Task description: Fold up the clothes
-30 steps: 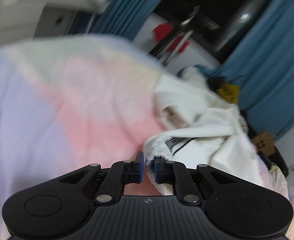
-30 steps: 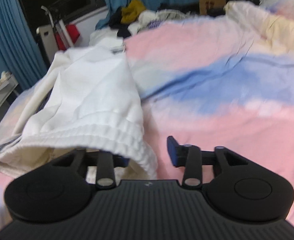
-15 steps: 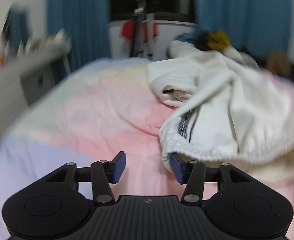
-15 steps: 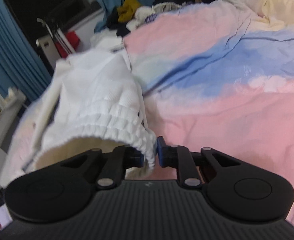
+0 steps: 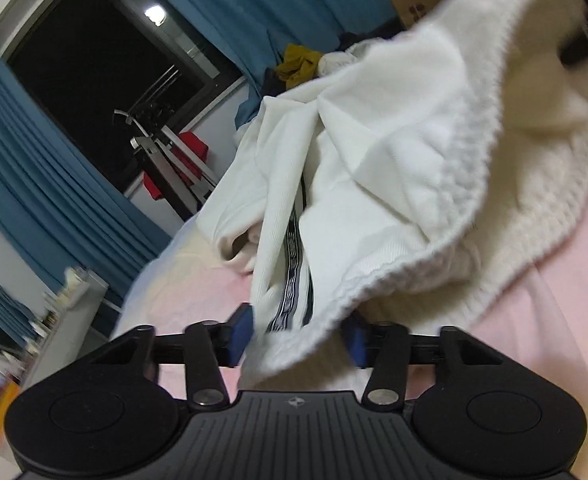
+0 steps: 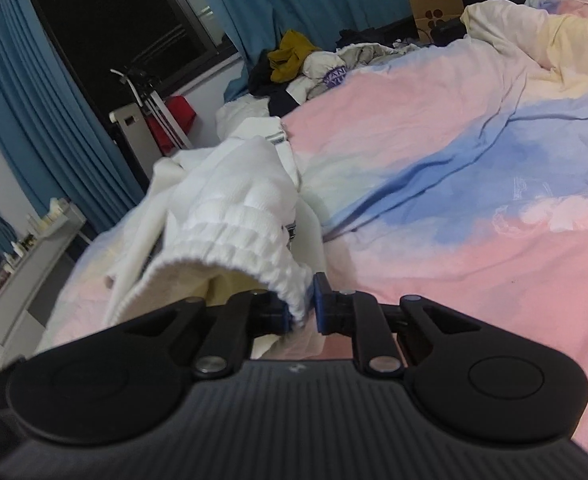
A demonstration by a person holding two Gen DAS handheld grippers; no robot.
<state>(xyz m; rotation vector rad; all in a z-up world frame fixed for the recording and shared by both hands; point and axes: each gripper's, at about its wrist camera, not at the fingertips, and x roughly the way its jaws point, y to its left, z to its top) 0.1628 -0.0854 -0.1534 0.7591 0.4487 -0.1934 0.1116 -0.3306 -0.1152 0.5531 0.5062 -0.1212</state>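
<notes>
- White garment (image 5: 394, 152): a ribbed, knit piece with an elastic hem and a dark patterned stripe (image 5: 291, 276) running down a seam. It lies bunched on the near left part of the bed (image 6: 454, 264), with its near hem lifted off the cover.
- Left gripper (image 5: 296, 334): jaws closing, partly apart. The lower hem of the garment hangs between the blue pads; the left pad (image 5: 239, 334) stands just clear of the cloth, while the right pad is mostly hidden behind the hem, so no firm pinch is visible.
- Right gripper (image 6: 300, 312): jaws nearly together, pinching the gathered elastic edge of the garment (image 6: 245, 216) between the blue pads. The hem opens like a tube to the left of the grip, showing a cream inner face.
- Bed cover: pink, blue and pale yellow patches, wrinkled; the right half is bare of clothes.
- Heap of other clothes (image 6: 294, 56): mustard, dark and white pieces at the far edge of the bed, well apart from the garment.
- Paper bag (image 6: 434, 8): brown, upright, far right, beyond the bed.
- Blue curtains (image 6: 53, 128): either side of a dark window (image 6: 113, 24).
- Shelf (image 6: 25, 256): at the near left, carrying small bottles; details blurred.
</notes>
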